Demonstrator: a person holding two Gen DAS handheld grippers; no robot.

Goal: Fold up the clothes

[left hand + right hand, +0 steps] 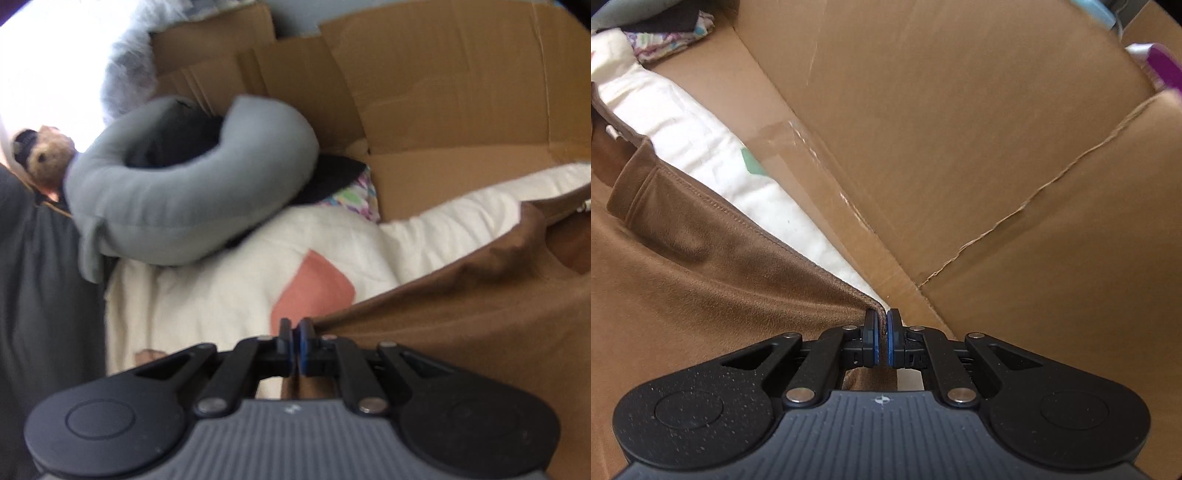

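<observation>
Left gripper (294,332): fingers pressed together, a corner of the brown garment (480,314) pinched between them. From the pinch the cloth runs away to the right in a taut edge, with a neck opening showing near the right border of the left wrist view

Right gripper (881,332): blue-padded fingers (893,341) closed on another corner of the brown garment (683,266), a thin strip of cloth visible between the pads. A stitched hem climbs from the pinch toward upper left; a short sleeve with a folded cuff lies along that edge

Garment rests on a cream quilt (221,288) that carries a salmon-pink patch (314,288) just beyond the left fingertips. In the right wrist view the cream quilt (701,147) shows as a strip between garment edge and cardboard, with a small green patch (751,162) on it

Flattened cardboard (960,147) fills the ground right of the quilt, taped and torn along one seam. Cardboard (443,92) also stands behind the quilt in the left wrist view

Further out, left wrist view: grey U-shaped pillow (177,206) resting on the quilt's far edge, a dark cloth (332,173) and a multicoloured patterned fabric (354,195) beside it, a brown teddy bear (48,155) at far left. Whole view is blurred
</observation>
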